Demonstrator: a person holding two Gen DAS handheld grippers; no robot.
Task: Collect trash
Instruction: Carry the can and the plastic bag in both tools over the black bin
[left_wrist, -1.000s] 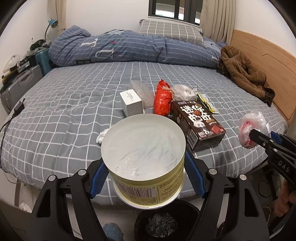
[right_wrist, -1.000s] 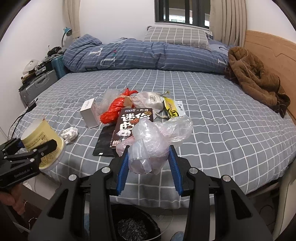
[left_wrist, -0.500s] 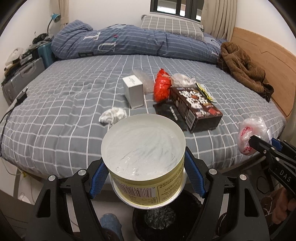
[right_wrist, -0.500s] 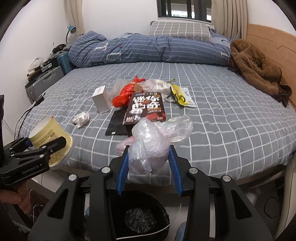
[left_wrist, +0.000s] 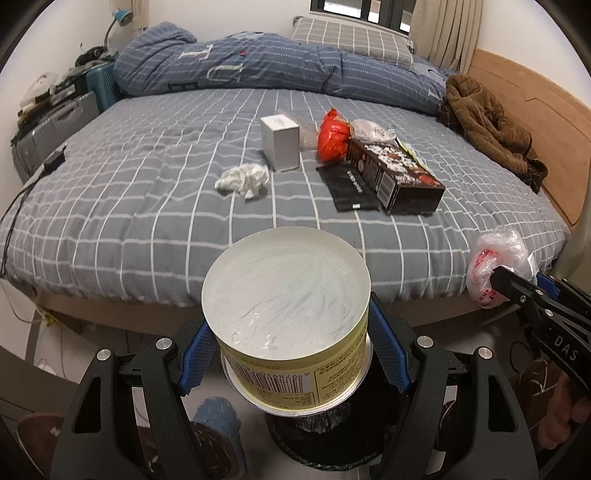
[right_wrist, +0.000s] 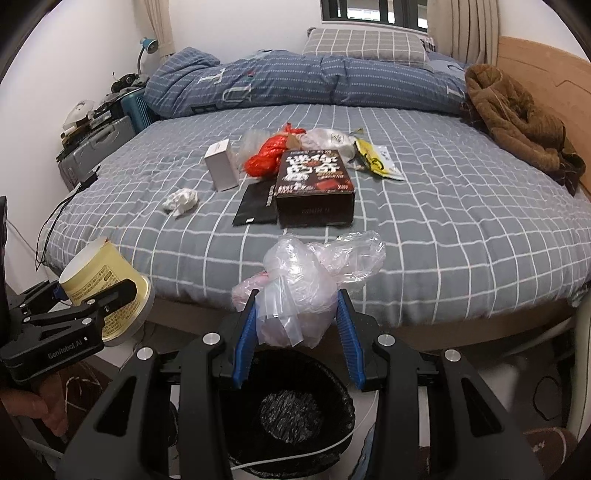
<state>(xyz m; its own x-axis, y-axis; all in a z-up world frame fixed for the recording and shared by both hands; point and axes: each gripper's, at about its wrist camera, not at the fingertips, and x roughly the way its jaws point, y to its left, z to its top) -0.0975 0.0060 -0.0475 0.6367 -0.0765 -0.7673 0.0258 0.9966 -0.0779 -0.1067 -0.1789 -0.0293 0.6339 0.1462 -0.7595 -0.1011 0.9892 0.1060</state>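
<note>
My left gripper (left_wrist: 291, 354) is shut on a yellow instant-noodle cup (left_wrist: 288, 306), held bottom-forward above a black-lined trash bin (left_wrist: 325, 439). The cup also shows in the right wrist view (right_wrist: 99, 284). My right gripper (right_wrist: 295, 328) is shut on a crumpled clear plastic bag (right_wrist: 299, 291), held above the same bin (right_wrist: 291, 410). On the bed lie a tissue wad (left_wrist: 243, 179), a white box (left_wrist: 279, 142), a red bag (left_wrist: 332, 134), a dark snack box (left_wrist: 397, 177) and a black sachet (left_wrist: 349, 188).
A brown jacket (right_wrist: 517, 118) lies at the bed's right by the wooden headboard. A rolled blue duvet (right_wrist: 295, 81) lies at the far side. Suitcases and clutter (right_wrist: 96, 144) stand left of the bed. A cable (right_wrist: 55, 218) hangs off the bed's left corner.
Both grippers have drawn back from the bed and risen with their loads. The trash bin now sits lower under both, and the tissue wad has come into full view.
</note>
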